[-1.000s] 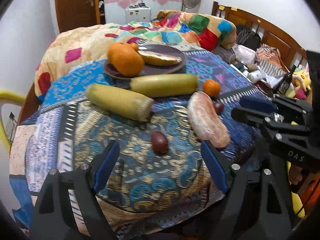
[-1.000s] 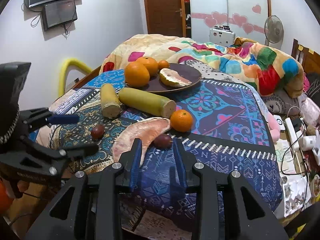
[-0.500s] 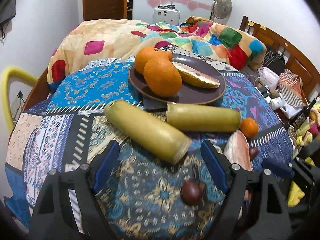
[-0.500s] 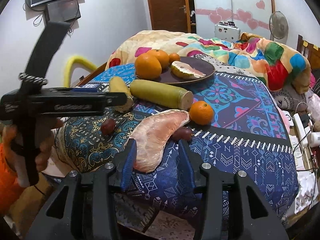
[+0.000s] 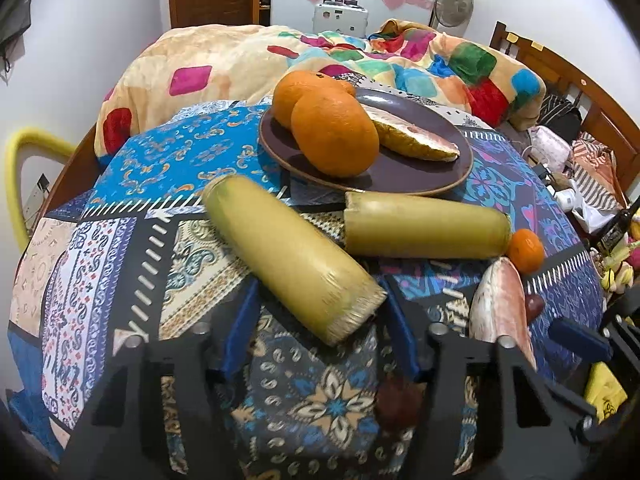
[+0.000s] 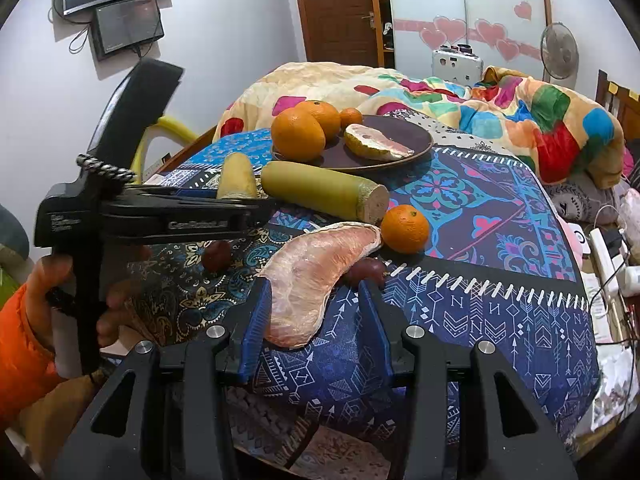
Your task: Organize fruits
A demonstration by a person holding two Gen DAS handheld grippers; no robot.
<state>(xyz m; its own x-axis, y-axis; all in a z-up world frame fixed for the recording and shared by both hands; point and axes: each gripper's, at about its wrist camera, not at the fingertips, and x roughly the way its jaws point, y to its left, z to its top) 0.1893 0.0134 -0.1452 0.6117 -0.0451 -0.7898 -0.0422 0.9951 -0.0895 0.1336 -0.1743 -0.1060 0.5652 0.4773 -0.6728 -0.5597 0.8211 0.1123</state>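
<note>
Right now your left tongs are straddling the frayed cut end of the near sugarcane piece, jaws spread and seemingly just touching its sides; whether they are gripping yet I cannot tell. One dark plum is sitting half hidden behind the right finger at 5 o'clock. Your right tongs are standing fairly wide around the tail of the peeled pomelo wedge, the left pad touching it and the right one apart. The left tool's body is blocking part of that view at 9 o'clock, covering the near cane's end and lying just above a second plum. A third plum is peeking out behind the wedge. Counted on the counter: two cane pieces, three plums, one loose tangerine. The plate at 12 o'clock is carrying two oranges, a small tangerine and a rind-on pomelo slice.
</note>
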